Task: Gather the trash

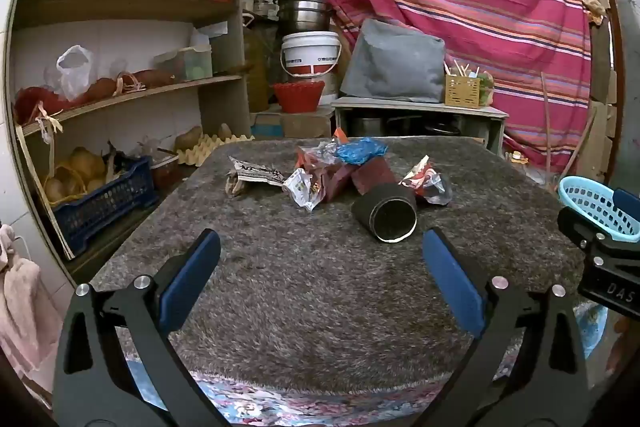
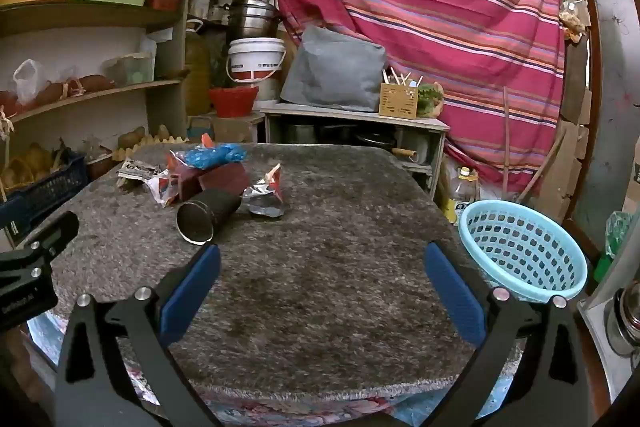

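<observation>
Trash: wrappers [image 1: 304, 187], a blue bag [image 1: 360, 151] and a dark tube [image 1: 390, 217] lie heaped toward the grey mat's [image 1: 300, 287] far side.
Basket: the light-blue basket [image 2: 524, 247] sits at the mat's right edge, likely the drop spot.
Left gripper [image 1: 320, 279]: fingers spread wide, holding nothing.
Right gripper [image 2: 322, 287]: also wide open, empty, well short of the pile.

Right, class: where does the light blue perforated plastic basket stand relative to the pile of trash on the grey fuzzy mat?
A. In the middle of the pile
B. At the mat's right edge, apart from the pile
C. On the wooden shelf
B: the light blue perforated plastic basket stands at the right edge of the grey fuzzy mat, well clear of the pile of trash.
</observation>
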